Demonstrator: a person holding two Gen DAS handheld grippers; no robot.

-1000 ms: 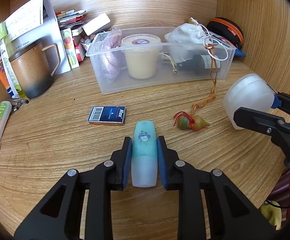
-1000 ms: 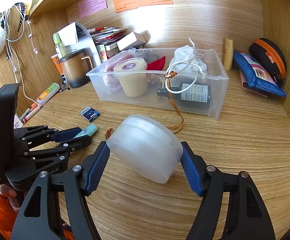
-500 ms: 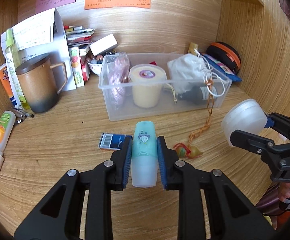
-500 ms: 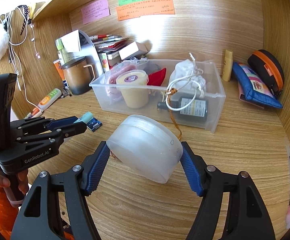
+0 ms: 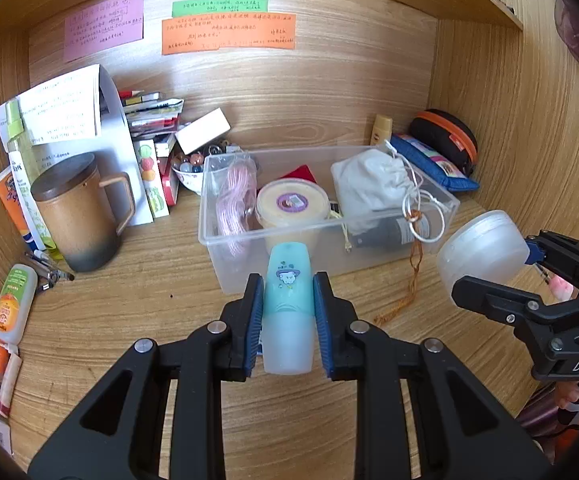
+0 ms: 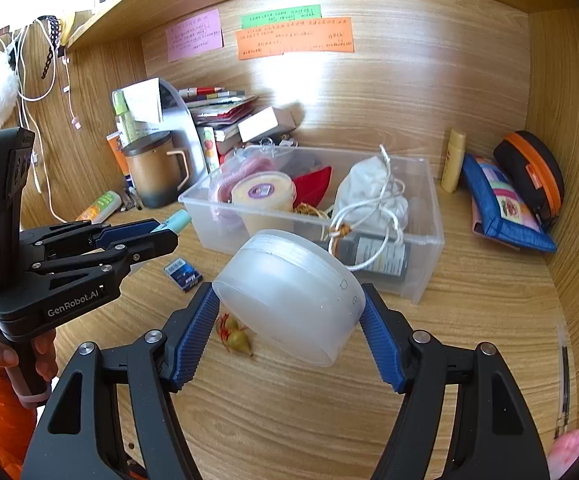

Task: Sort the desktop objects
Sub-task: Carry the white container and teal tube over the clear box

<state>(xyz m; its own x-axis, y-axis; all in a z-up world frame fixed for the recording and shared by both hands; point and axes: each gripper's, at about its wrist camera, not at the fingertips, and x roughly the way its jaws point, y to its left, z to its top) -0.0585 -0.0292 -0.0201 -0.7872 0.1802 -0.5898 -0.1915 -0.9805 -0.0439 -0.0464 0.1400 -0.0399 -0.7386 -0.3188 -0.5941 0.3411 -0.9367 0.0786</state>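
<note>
- Teal tube [image 5: 288, 304], printed with a small cartoon face, sits between the blue pads of the left gripper [image 5: 288, 312]; its fingers [image 5: 254, 320] pinch it from both sides, cap pointing forward, held in the air in front of the clear plastic bin [image 5: 225, 264].
- Frosted round jar [image 6: 289, 300] is clamped at a tilt in the right gripper [image 6: 289, 320], whose fingers [image 6: 193, 336] press on its opposite sides, above the counter [image 6: 469, 320] and just in front of the bin's near wall.
- In the left wrist view the same jar shows at the right, off the bin's near right corner.
- Inside the bin: a pink bundle of cord [image 5: 231, 204] at the left end, a cream tub with a purple label [image 5: 291, 208] in the middle, a white drawstring pouch [image 5: 373, 184] and a dark bottle [image 6: 373, 256] lying on its side at the right end.
- A braided orange cord [image 5: 411, 276] hangs over the bin's front wall down to the counter.
- On the counter in front of the bin lie a small blue box with a barcode [image 6: 183, 274] and a little yellow-green charm with red threads [image 6: 235, 336].
- A brown lidded mug [image 5: 77, 212] stands near the counter's left edge; a blue pouch [image 6: 501, 208] and a black case with orange trim [image 6: 533, 172] lie at the back right corner.
</note>
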